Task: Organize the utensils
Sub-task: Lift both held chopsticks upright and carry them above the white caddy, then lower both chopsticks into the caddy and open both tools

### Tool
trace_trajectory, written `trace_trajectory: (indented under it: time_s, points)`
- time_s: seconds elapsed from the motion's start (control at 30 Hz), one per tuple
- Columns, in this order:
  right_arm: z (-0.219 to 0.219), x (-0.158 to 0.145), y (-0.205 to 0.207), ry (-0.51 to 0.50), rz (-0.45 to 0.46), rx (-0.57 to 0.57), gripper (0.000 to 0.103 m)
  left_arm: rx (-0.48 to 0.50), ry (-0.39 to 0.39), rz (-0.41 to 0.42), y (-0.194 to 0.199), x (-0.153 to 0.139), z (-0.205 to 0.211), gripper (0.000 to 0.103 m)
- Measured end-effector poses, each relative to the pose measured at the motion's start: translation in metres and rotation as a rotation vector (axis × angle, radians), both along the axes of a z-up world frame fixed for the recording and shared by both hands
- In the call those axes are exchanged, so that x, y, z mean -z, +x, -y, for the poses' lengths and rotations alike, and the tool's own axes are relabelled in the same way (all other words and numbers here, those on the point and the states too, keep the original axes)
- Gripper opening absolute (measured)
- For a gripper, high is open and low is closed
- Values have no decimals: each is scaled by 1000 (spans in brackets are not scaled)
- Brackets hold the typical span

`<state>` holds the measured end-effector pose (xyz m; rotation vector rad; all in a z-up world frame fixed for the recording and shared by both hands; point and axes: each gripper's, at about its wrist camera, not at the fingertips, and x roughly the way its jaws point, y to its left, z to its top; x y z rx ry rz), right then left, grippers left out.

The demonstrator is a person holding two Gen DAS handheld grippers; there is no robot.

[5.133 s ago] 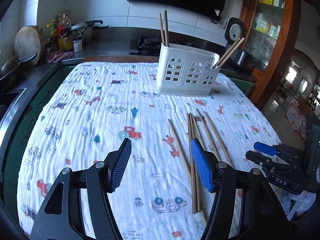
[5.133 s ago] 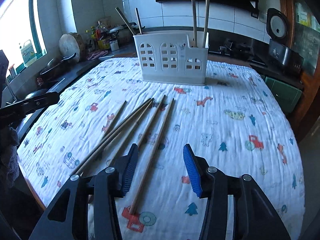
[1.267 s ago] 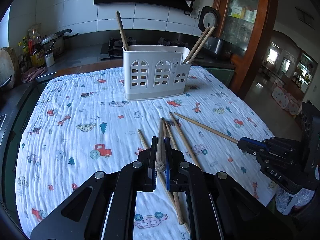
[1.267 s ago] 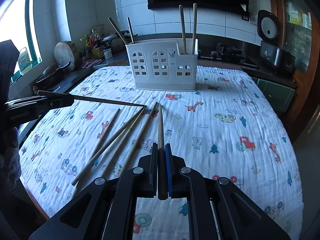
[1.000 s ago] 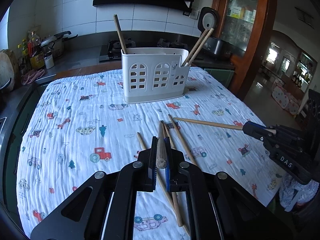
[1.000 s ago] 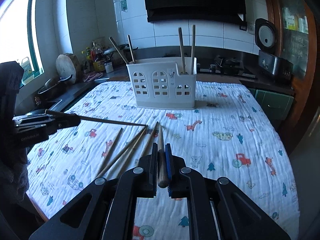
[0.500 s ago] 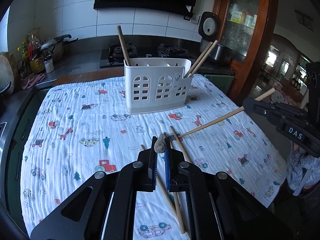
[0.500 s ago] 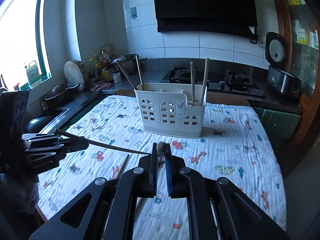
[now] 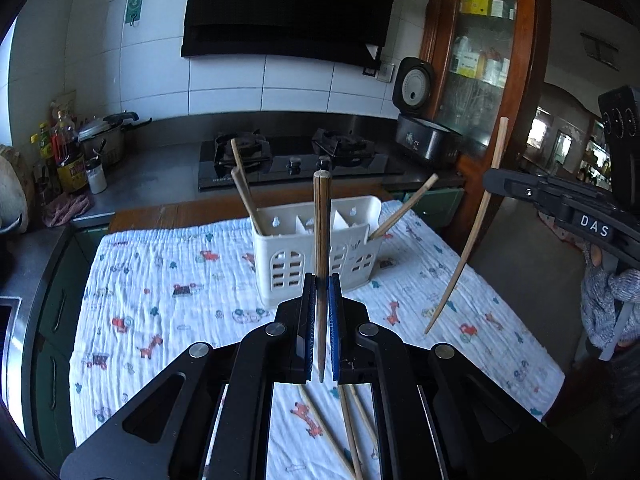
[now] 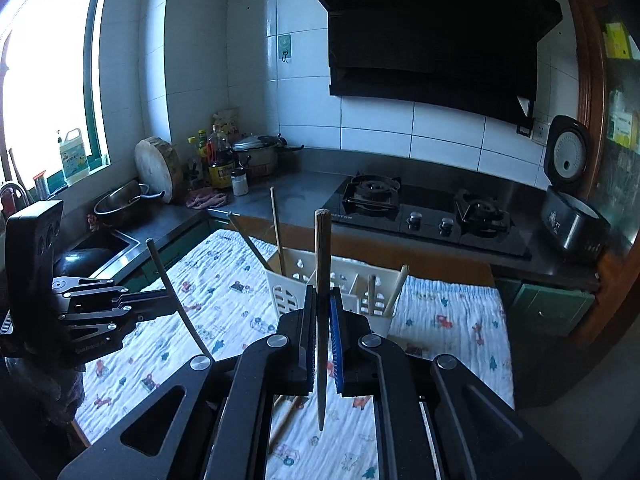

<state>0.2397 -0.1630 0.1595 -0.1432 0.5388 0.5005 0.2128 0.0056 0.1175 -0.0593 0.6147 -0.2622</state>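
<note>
My left gripper (image 9: 319, 312) is shut on a wooden chopstick (image 9: 321, 236) held upright, thin tip down, above the table. My right gripper (image 10: 320, 328) is shut on another chopstick (image 10: 321, 264), also upright. Each gripper shows in the other's view: the right one (image 9: 560, 200) with its chopstick (image 9: 468, 240) at the right, the left one (image 10: 100, 312) with its chopstick (image 10: 176, 300) at the left. The white utensil holder (image 9: 320, 256) stands ahead on the cloth with chopsticks (image 9: 244, 196) in both end compartments; it also shows in the right wrist view (image 10: 344, 284). Several loose chopsticks (image 9: 348, 428) lie below my left gripper.
The table (image 9: 160, 288) wears a white cloth with cartoon prints. Behind it runs a dark counter with a gas hob (image 9: 296, 156), a rice cooker (image 9: 424, 136), a pot and bottles (image 9: 64, 156). A sink (image 10: 96, 252) is at the left, a wooden cabinet (image 9: 480, 60) at the right.
Both grippers closed on chopsticks, lifted them off the cloth and tipped them from lying forward to upright. Both cameras have risen well above the table.
</note>
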Motion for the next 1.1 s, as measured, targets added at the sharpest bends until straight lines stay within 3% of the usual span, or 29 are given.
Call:
trace_trajectory:
  time_s: [0.3, 0.43, 0.77, 1.1]
  points:
    - [-14, -42, 38, 21, 84, 6, 7, -21, 25, 151, 43, -78, 12, 5]
    - [-20, -53, 61, 23, 122, 28, 7, -51, 21, 167, 70, -88, 12, 5]
    - [-16, -43, 112, 35, 123, 96, 7, -107, 8, 98, 122, -55, 2, 5]
    - [-12, 6, 138, -14, 70, 119, 7, -107, 10, 23, 134, -16, -4, 5]
